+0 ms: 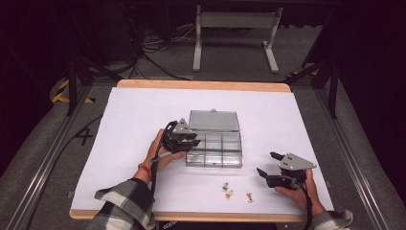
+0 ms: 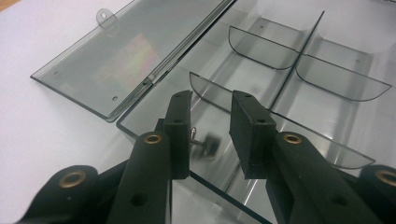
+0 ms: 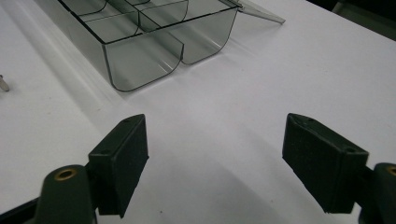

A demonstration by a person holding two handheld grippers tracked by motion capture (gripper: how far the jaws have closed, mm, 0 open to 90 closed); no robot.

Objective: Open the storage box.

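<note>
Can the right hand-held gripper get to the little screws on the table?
Probably yes. The right hand-held gripper is open, and the screws lie loose on the white table nearby with nothing between them.

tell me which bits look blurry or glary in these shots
Left gripper view: the small screw between the jaws is motion-blurred, and a rainbow sheen sits on the open lid. Right gripper view: the near pads are soft. High view: dim surroundings, bright table.
</note>
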